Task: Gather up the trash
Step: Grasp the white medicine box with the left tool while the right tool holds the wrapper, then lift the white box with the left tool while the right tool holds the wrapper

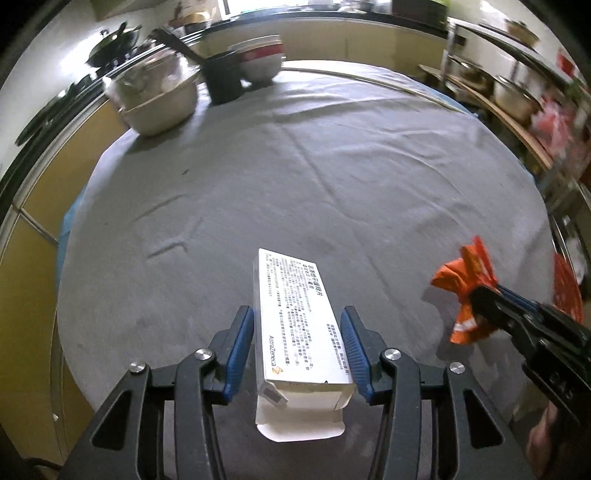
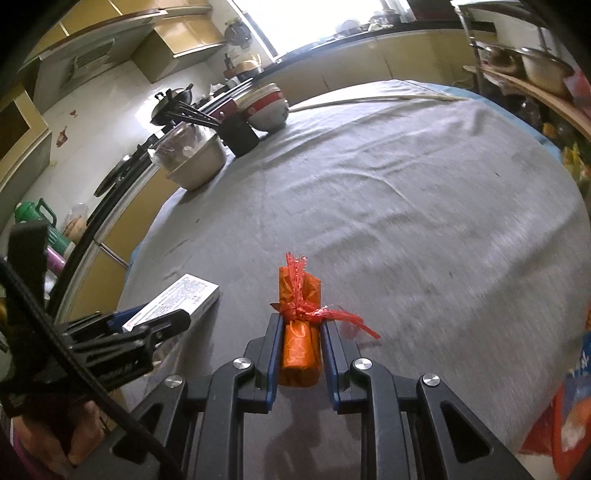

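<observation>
two grippers, carton (image 1: 301,325) and wrapper (image 2: 300,332)

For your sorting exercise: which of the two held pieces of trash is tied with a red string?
The orange wrapper in the right gripper; the white box has none.

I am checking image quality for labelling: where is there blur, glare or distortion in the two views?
Left wrist view: fisheye bending at the edges; shelves at right are motion-blurred; the white box stays sharp. Right wrist view: window overexposed, the cloth streaks toward the right edge; the orange wrapper is sharp.
</observation>
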Motion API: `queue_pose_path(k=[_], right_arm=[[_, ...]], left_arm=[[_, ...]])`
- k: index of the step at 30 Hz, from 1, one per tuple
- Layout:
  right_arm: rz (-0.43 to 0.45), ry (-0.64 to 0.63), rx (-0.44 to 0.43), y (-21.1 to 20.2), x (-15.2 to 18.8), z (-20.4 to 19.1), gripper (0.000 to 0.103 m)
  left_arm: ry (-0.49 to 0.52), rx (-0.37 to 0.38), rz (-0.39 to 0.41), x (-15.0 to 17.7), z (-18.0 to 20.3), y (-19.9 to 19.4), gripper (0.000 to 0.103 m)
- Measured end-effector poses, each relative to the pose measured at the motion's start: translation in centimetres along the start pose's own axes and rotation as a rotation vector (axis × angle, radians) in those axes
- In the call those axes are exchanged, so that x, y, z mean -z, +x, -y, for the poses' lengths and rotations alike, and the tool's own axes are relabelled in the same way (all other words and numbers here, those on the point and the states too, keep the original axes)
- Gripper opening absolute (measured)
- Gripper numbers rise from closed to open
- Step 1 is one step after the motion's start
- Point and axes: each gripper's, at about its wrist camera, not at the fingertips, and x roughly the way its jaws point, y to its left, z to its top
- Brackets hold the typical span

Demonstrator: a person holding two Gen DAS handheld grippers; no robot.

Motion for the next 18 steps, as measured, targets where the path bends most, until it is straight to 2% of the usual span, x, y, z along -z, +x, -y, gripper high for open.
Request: queue_pose_path(k=[8,18], right_arm=[[-0.031,0.008,0.027,-0.6,2.7,1.3,0.022],[-0.038,-0.023,0.029,-1.3,2.4,0.9,0.027]], left_arm=[[0.036,0.001,-0.019,2.2,1.2,-0.1,0.05],[0.031,0.058,-0.038,2.4,1.1,0.3,0.052]])
